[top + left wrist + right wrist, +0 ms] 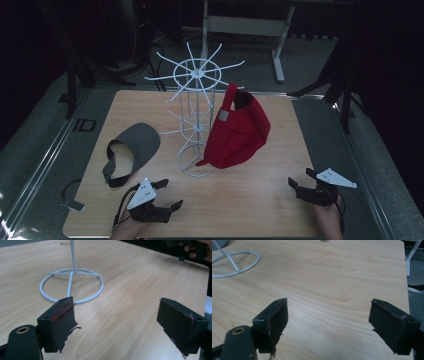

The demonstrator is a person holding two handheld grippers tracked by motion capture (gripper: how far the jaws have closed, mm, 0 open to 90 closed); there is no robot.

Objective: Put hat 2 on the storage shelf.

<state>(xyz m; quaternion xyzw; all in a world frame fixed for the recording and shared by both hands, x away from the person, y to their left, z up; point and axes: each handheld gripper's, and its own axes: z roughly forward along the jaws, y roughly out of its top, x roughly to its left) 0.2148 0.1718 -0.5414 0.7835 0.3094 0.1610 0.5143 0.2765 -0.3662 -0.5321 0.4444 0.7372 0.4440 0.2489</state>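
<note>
Visor lies flat on the surface to the left of the rack, brim up toward the rack, strap curling back toward the person. It looks like the next thing to go up, since the red cap already hangs off the rack's right side.

Left gripper sits just below the visor, fingers spread wide with nothing between them. In the left gripper view the fingers frame bare wood and the rack's base ring; the visor is off to one side, so the hand wants to swing toward it before closing.

Right gripper hovers low over the near right corner, fingers also wide apart and empty, well away from both hats.

Best bet, I'd say: take the visor by the stiff brim edge rather than the floppy strap, so it lifts in one piece. Come in low and level, one finger under the brim lip, and close firmly. The right could steady the rack base while the left hooks the strap over a free prong. Watch the cap: a nudge to the rack may shake it loose.
</note>
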